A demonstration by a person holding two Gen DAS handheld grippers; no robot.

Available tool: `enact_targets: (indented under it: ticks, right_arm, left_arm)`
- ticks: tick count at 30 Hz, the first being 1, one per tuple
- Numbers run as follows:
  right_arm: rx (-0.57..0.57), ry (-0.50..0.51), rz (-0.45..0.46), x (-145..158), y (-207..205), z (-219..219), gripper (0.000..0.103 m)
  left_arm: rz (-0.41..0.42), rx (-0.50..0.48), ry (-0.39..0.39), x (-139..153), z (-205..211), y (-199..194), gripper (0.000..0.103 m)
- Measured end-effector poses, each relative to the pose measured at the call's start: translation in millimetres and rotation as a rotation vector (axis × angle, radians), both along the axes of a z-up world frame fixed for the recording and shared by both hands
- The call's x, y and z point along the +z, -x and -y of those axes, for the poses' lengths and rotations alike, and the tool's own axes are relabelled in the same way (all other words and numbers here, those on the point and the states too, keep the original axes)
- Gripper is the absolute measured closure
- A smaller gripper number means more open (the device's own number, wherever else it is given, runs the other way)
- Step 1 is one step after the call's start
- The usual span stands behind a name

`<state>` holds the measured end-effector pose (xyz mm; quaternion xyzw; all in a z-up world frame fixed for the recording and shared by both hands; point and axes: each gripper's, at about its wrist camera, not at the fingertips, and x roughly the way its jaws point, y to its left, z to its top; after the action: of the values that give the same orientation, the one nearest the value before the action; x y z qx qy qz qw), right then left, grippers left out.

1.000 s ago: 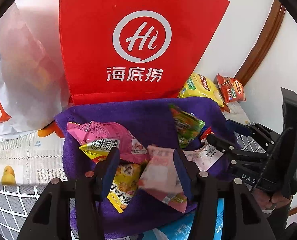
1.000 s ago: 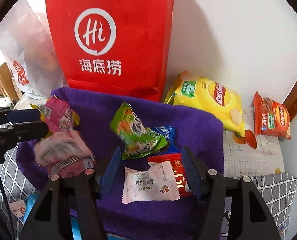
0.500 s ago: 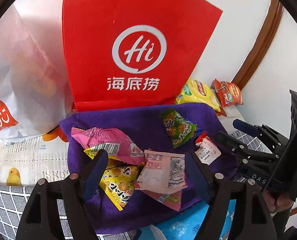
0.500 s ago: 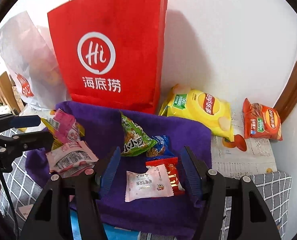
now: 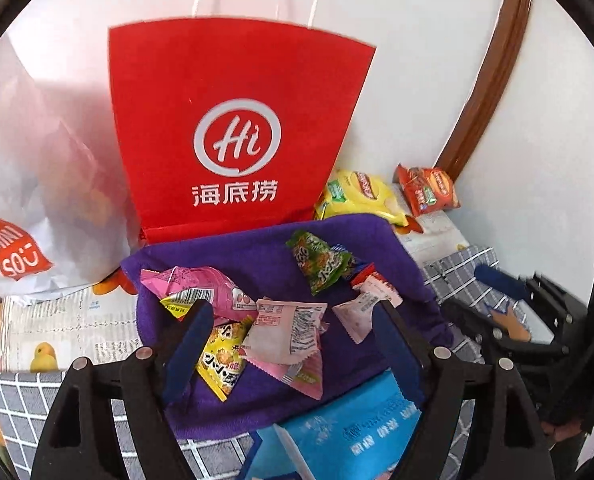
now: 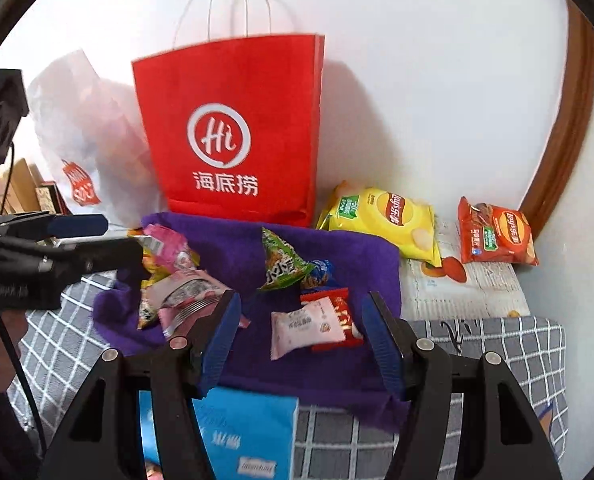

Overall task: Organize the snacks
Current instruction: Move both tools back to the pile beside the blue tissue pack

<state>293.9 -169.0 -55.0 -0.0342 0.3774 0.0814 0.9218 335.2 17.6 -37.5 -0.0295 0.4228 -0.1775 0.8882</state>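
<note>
Several small snack packets lie on a purple towel point(image 5: 257, 264) point(image 6: 337, 368): a pink packet point(image 5: 201, 284), a yellow one point(image 5: 221, 356), a pale pink one point(image 5: 285, 332) point(image 6: 185, 292), a green one point(image 5: 321, 266) point(image 6: 283, 262), and a white one point(image 6: 305, 328) on a red one point(image 6: 343, 308). My left gripper point(image 5: 293, 344) is open and empty, above the towel's near edge. My right gripper point(image 6: 303, 336) is open and empty, above the white packet. A red paper bag point(image 5: 237, 128) point(image 6: 233, 128) stands behind the towel.
A yellow chip bag point(image 6: 381, 216) and an orange chip bag point(image 6: 495, 232) lie at the right by the wall. A white plastic bag point(image 5: 37, 168) stands at the left. A blue tissue pack point(image 5: 345, 432) point(image 6: 241, 432) lies at the near edge on the checked cloth point(image 6: 477, 340).
My left gripper has opened and let go of the pale pink packet, which now lies on the towel. Both grippers have pulled back and up from the towel.
</note>
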Motion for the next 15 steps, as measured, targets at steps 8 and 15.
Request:
enact_targets:
  ticks: [8,15]
  right_arm:
    - [-0.061,-0.014,0.02,15.1,47.6,15.0,0.04]
    - [-0.109,-0.032,-0.016,7.8,80.1,23.6,0.04]
  left_arm:
    - [0.11,-0.007,-0.004,33.2,-1.9,33.9,0.023]
    - [0.131,-0.025,-0.017,39.9,-7.2,69.9,0.023]
